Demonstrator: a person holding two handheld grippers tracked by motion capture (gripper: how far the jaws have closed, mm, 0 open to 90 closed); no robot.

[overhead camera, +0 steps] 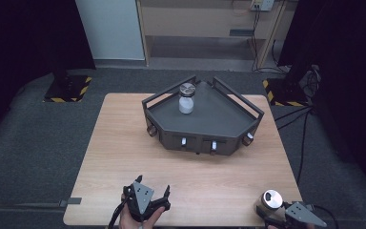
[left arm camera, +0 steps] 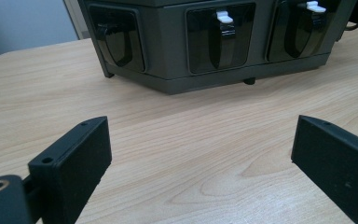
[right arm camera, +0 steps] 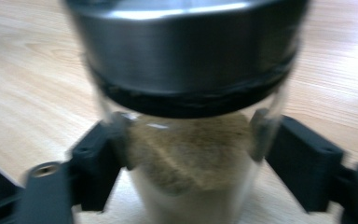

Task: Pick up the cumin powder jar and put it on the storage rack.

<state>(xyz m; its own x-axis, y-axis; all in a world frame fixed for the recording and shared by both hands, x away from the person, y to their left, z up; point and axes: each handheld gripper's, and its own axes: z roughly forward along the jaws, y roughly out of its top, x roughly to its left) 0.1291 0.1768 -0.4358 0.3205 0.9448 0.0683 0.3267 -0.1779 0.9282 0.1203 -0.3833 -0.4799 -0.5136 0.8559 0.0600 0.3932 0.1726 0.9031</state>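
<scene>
Two glass jars with steel lids, one dark grey tray [overhead camera: 228,117].
Right gripper [right arm camera: 186,154] pinches brown-powder jar [right arm camera: 186,140]; left gripper [left arm camera: 200,154] spread; white-powder jar [overhead camera: 186,98] on tray.

No readable text, no labels, no numbers — nothing legible on anything.

The high view looks down on the whole table [overhead camera: 124,143], while each gripper view sits low near its wood, the left one facing the rack [left arm camera: 205,42].
</scene>
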